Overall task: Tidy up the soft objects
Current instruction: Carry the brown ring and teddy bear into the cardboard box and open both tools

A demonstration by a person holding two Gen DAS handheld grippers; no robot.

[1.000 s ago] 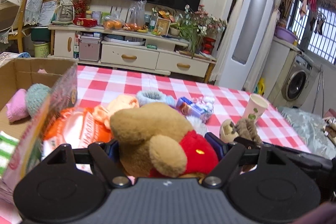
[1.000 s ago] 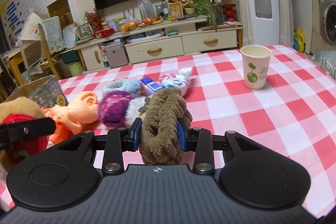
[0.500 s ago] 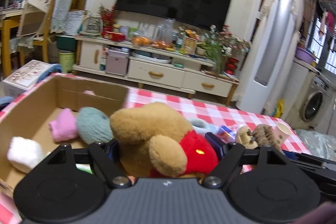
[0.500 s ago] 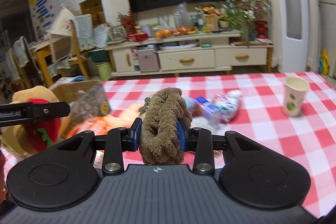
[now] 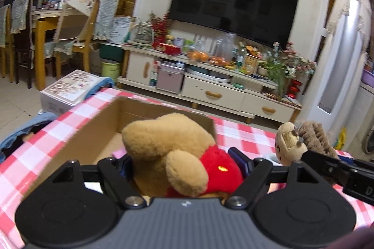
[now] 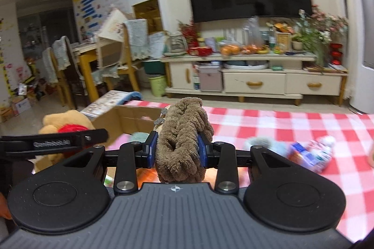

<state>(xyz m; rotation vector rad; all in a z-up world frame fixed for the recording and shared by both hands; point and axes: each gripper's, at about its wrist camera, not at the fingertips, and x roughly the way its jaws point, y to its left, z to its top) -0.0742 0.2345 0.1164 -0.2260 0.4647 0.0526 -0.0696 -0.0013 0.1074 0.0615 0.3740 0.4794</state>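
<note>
Both tools have swung toward the cardboard box (image 5: pixel 93 132): left tool (image 5: pixel 182 162) clamps the bear (image 5: pixel 173 151) over it, right tool (image 6: pixel 177 151) clamps the brown plush (image 6: pixel 182 141) nearby. Neither is dropped; other toys wait on the surface (image 6: pixel 303 127).

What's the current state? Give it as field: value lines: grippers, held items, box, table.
left gripper: shut on tan plush bear in a red top
right gripper: shut on brown fuzzy plush
cardboard box: open-topped, on the table, ahead of the left gripper; something pink shows inside
bear vs box: held at the box's near side, not released
table: red and white check cloth
loose on table: pale blue fluffy item, blue and white packet, both blurred
</note>
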